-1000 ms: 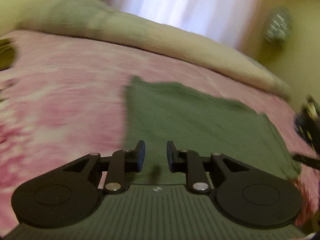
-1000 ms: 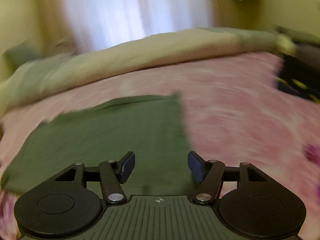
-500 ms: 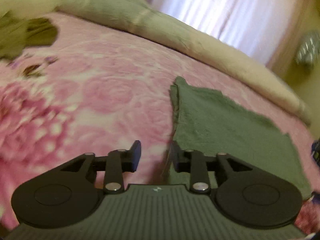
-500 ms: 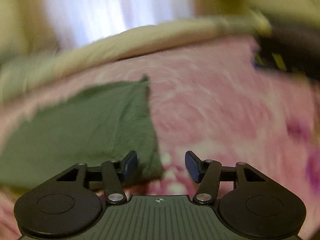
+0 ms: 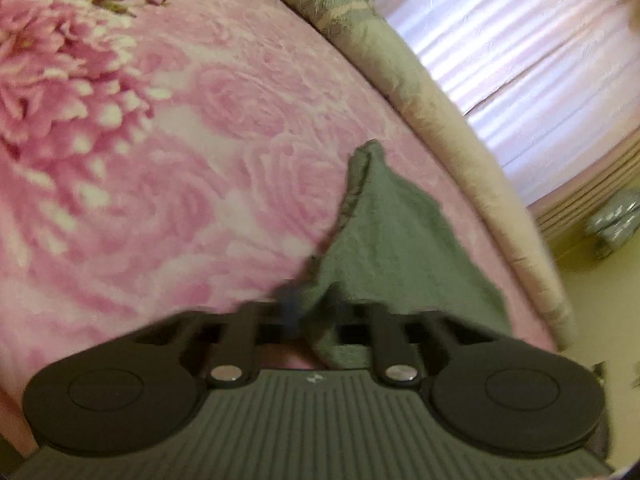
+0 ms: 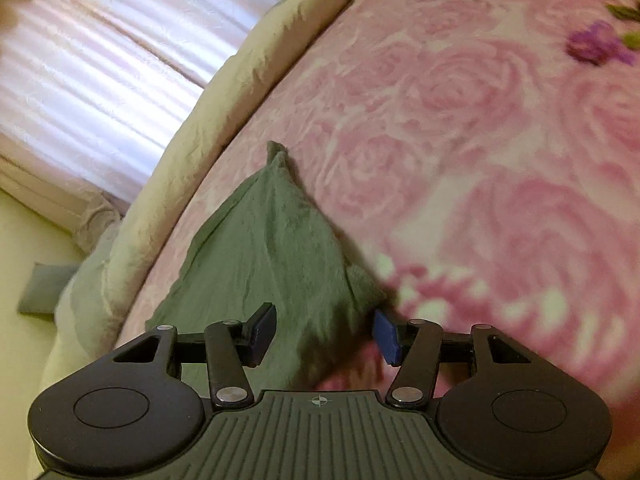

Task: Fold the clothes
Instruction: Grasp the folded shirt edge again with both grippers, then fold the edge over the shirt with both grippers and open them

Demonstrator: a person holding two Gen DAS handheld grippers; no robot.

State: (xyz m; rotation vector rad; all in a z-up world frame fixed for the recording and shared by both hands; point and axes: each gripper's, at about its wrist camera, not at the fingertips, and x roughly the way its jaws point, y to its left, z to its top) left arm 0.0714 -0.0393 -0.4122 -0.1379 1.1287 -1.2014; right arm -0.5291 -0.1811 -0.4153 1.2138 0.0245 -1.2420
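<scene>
Each camera sits just behind its hand-held gripper, looking forward and slanting down at close range over the bed [image 5: 168, 168]. The left view is rolled so the curtain [image 5: 520, 64] lies upper right; the right view rolls oppositely, curtain upper left. Both share the green garment [image 6: 272, 240], pink bedspread and pale quilt [image 6: 224, 112].

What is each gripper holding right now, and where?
Left gripper: shut on the green cloth's near corner. Right gripper: closing around the opposite corner, not yet gripping.
</scene>
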